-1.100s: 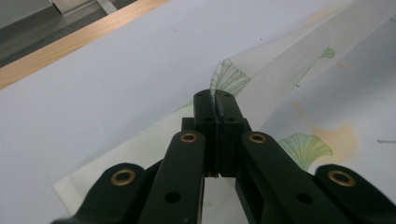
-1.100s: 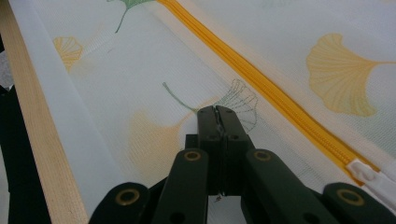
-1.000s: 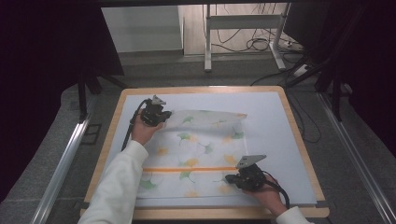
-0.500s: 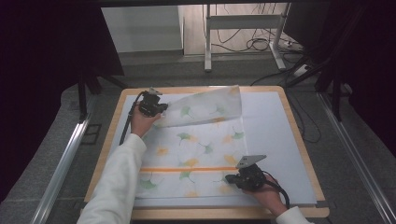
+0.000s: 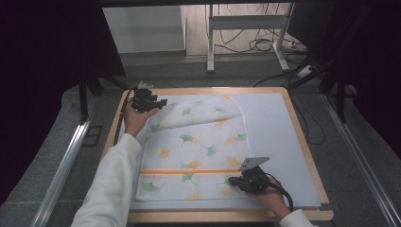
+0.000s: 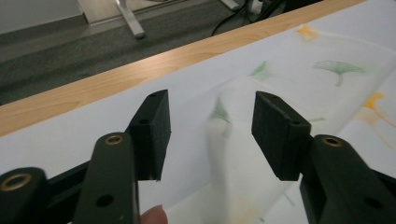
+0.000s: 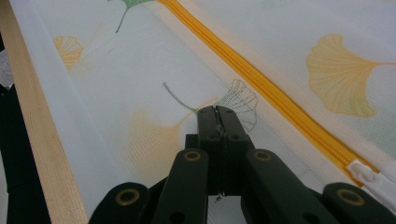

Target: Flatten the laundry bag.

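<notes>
A white mesh bag (image 5: pixel 194 146) printed with green and yellow leaves lies flat on the pale mat (image 5: pixel 274 123). An orange zipper (image 5: pixel 189 171) runs across its near part. A flap of the bag lies folded over along the far edge. My left gripper (image 5: pixel 158 102) hovers at the bag's far left corner. Its jaws have just been opening, and the blurred corner of the bag (image 6: pixel 224 140) sits loose below my left gripper (image 6: pixel 210 121). My right gripper (image 5: pixel 231 181) is shut, tips resting on the bag's near right part, beside the zipper (image 7: pixel 261 88) in the right gripper view (image 7: pixel 217 111).
The mat sits in a wooden-rimmed board (image 5: pixel 302 142); its rim (image 6: pixel 140 70) runs just beyond the left gripper. Bare mat stretches to the right of the bag. Dark floor, metal rails (image 5: pixel 61 165), a table frame and cables surround the board.
The left gripper carried the bag's lifted edge toward the far left of the board, laid it down, and its jaws came apart off the fabric. The right gripper stayed put.
</notes>
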Motion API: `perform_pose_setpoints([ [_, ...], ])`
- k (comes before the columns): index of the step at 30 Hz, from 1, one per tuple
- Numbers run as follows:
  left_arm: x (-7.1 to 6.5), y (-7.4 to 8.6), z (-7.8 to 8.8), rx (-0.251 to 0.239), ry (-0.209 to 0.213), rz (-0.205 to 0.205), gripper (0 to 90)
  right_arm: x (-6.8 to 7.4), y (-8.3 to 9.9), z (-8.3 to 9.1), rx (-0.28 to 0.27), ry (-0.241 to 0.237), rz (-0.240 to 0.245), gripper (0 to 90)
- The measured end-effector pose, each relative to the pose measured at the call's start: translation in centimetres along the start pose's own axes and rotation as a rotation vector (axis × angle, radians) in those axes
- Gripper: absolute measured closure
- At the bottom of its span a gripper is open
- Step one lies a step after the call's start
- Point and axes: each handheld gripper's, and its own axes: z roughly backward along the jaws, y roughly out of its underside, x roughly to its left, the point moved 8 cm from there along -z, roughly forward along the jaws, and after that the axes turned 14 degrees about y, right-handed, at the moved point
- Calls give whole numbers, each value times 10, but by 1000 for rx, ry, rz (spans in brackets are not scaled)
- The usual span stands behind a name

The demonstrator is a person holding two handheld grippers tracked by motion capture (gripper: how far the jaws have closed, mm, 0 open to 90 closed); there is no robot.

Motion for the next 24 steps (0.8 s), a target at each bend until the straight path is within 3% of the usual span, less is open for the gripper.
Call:
perform_pose_setpoints([
  [7,-23,3,24,-19,49,-55,447,0,0,0,0,1,-2,889],
  [14,-47,17,43,-35,90,-113,463,0,0,0,0,3,-5,889],
  [17,-58,23,46,-22,108,-145,568,0,0,0,0,3,-6,889],
  [18,-63,26,46,0,130,-165,568,0,0,0,0,3,-5,889],
  [20,-70,32,43,35,140,-196,675,0,0,0,2,4,-8,889],
  [24,-79,41,36,62,178,-195,838,0,0,0,2,4,-9,889],
])
